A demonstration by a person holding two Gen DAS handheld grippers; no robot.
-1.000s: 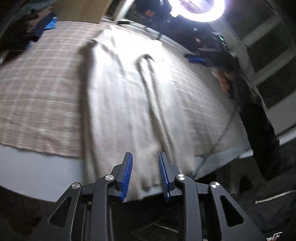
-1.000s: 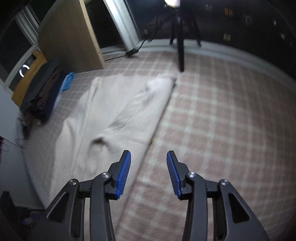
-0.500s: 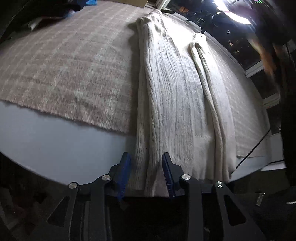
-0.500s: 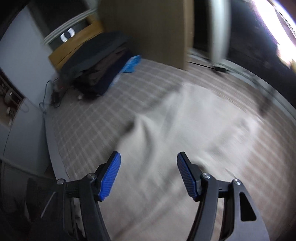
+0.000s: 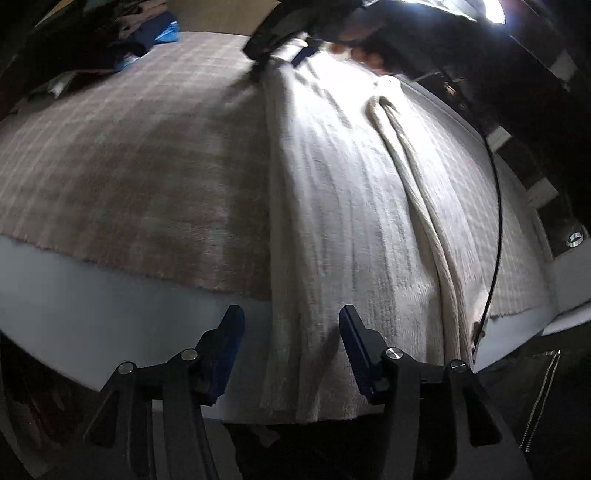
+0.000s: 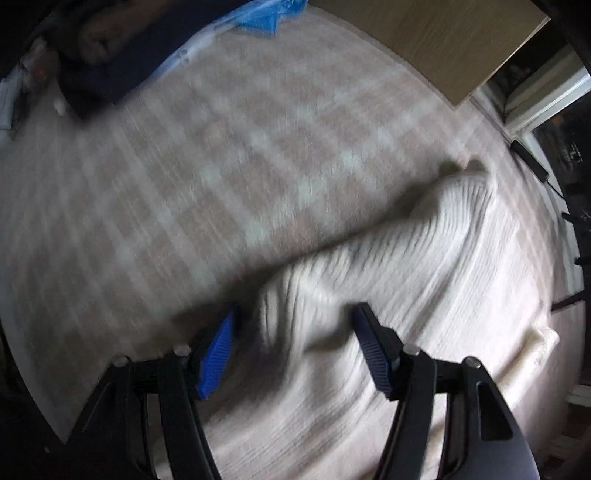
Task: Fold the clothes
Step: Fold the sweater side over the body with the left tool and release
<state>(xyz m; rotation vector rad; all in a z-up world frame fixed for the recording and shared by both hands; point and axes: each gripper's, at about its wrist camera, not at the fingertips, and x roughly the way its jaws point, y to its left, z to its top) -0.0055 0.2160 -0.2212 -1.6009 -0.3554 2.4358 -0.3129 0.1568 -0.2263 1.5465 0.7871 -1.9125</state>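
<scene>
A cream ribbed knit garment (image 5: pixel 332 221) lies lengthwise on a pink plaid blanket (image 5: pixel 129 166), with a sleeve folded along its right side. My left gripper (image 5: pixel 291 321) hovers over the near hem. Its jaws are opening, with the garment's left edge between them but not pressed. At the far end my right gripper (image 5: pixel 280 44) is held by a hand (image 5: pixel 354 48). In the right wrist view, my right gripper (image 6: pixel 295 317) points down over a raised fold of the garment (image 6: pixel 406 258). Its jaws are closing around that fold, and the pads stand clear of it.
Dark folded clothes (image 6: pixel 122 55) and blue plastic (image 6: pixel 266 18) lie at the blanket's far corner beside a wooden board (image 6: pixel 443 44). A black cable (image 5: pixel 496 206) runs along the right side. The white mattress edge (image 5: pixel 92 288) shows below the blanket. A bright lamp (image 5: pixel 495 11) glares at top right.
My left gripper sank toward the near hem and its jaws widened. My right gripper swept across the blanket to the garment's far edge, rolling as it went.
</scene>
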